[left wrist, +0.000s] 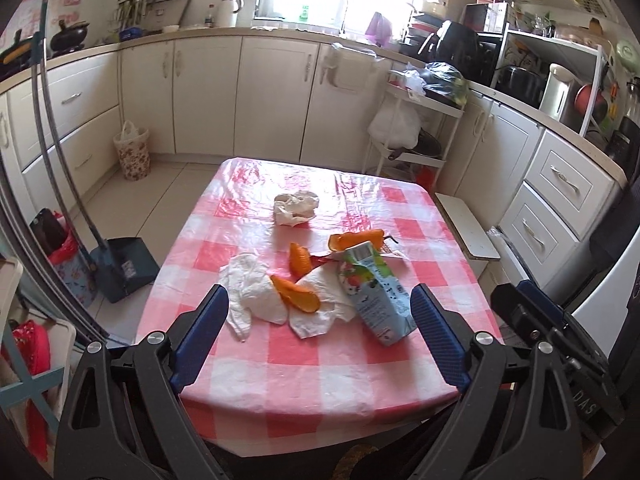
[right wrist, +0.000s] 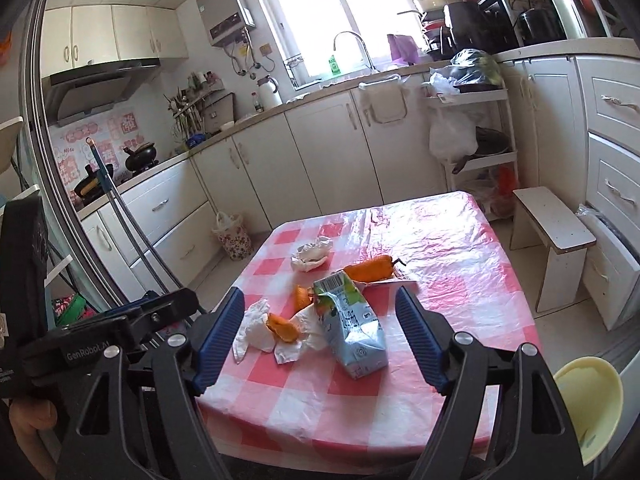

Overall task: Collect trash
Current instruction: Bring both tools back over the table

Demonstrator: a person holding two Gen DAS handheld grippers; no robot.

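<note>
— How are the two grippers held?
— Both hang off the near edge of the table [left wrist: 360,408], tipped downward toward the litter. The left gripper [left wrist: 320,312] has its blue fingers [left wrist: 202,332] spread wide with nothing gripped; the right gripper [right wrist: 320,320] is likewise spread and empty.

— What's on the table, biggest first?
— One crushed pale-blue juice carton [left wrist: 374,296], lying toward the near right corner. Then crumpled white tissues: two [left wrist: 250,296] side by side near the carton, and one more tissue wad [left wrist: 295,208] alone at the middle. Then orange peel pieces: I count three or four, one long piece [left wrist: 356,239] behind the carton, one [left wrist: 300,258] at centre, one [left wrist: 296,294] resting on the tissues. All of it sits inboard, off the edges.

— Room to move?
— The far half of the checked cloth is bare, and so is the strip along the near edge. A dustpan [left wrist: 124,268] stands on the floor off the left edge, a low white stool [right wrist: 548,248] off the right.
</note>
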